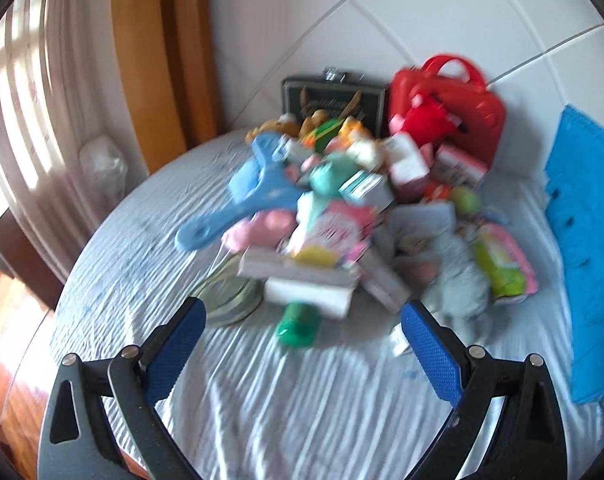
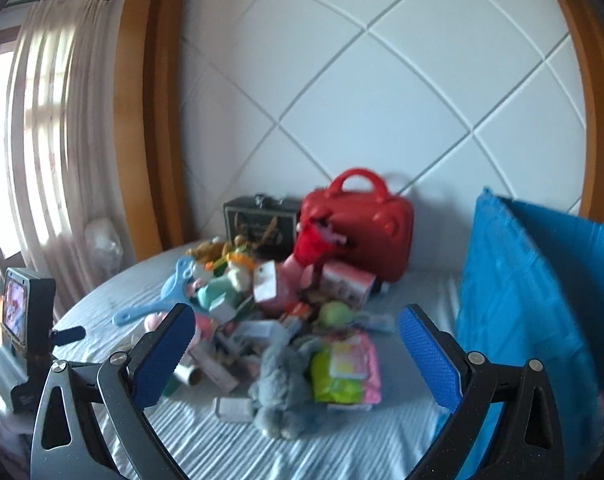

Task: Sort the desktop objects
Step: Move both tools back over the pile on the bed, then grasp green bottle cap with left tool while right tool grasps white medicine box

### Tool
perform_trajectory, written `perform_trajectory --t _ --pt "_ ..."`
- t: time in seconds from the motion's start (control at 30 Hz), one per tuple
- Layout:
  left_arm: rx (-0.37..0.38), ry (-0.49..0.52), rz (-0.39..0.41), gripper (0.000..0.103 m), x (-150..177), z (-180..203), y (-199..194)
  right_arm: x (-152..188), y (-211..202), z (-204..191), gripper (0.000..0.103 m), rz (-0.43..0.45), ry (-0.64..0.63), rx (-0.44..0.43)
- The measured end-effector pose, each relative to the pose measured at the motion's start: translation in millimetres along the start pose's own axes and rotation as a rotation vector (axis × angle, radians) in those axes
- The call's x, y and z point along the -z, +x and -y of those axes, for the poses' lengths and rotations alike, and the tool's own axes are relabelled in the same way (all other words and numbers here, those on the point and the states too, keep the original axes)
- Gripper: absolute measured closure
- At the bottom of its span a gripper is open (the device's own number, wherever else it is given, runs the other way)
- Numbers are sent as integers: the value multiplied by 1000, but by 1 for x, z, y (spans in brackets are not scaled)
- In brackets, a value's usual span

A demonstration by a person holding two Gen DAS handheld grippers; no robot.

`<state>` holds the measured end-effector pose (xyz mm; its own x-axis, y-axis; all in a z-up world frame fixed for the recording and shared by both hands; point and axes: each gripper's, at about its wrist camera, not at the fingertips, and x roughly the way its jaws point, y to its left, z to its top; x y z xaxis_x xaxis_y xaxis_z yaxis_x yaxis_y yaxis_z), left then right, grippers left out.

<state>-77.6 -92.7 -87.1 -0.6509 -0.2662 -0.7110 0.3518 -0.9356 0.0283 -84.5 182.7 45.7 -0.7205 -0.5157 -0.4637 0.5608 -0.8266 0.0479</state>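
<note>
Tongs, left (image 1: 302, 320) and right (image 2: 296, 322), both gape wide and empty above the toy heap (image 1: 342, 216).

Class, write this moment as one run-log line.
left gripper: open, empty | right gripper: open, empty | mixed toy-and-box pile: unsorted on striped sheet | red plastic handled case: behind pile

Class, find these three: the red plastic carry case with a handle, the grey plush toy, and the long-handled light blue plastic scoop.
Red plastic carry case (image 2: 366, 232), right wrist view, front panel.
Grey plush toy (image 2: 282, 392), right wrist view, body.
Light blue plastic scoop (image 1: 254, 196), left wrist view, head.
</note>
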Motion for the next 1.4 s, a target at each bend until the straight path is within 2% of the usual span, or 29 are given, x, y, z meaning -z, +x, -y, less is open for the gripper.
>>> perform_trajectory --t 0.17,0.33,0.43,0.5,0.63,0.7,0.83,0.9,0.93,1.0,1.03,1.07,1.27,1.4 --pt "4 -24 -128 3 27 -27 54 48 63 -2 0 -204 39 16" --pt "33 12 -178 3 38 -30 96 87 107 -21 0 -337 50 2" --pt "52 41 -192 11 39 -22 116 107 129 -35 0 -385 45 -30" --pt "71 47 -206 19 39 -18 128 115 143 -42 0 -420 48 -39" --pt "84 63 -231 25 41 -12 148 127 169 -53 0 -470 55 -50" --pt "91 65 -247 34 43 -11 155 130 180 -58 0 -477 54 -61" --pt "105 64 -257 35 46 -9 163 135 200 -68 2 -493 25 -57" --pt "109 69 -251 36 46 -7 163 137 208 -71 7 -498 17 -53" --pt "112 73 -246 40 46 -5 163 139 214 -72 11 -507 10 -48" --pt "121 81 -243 52 45 -2 161 143 221 -74 19 -524 1 -38" --pt "126 83 -246 55 45 -1 161 145 223 -74 34 -533 -1 -37" --pt "132 86 -248 61 45 0 159 146 224 -75 39 -534 -5 -32" --pt "143 81 -242 61 51 5 140 140 204 -78 40 -506 -13 -60" --pt "158 65 -199 62 48 9 109 125 182 -76 40 -461 -11 -80"
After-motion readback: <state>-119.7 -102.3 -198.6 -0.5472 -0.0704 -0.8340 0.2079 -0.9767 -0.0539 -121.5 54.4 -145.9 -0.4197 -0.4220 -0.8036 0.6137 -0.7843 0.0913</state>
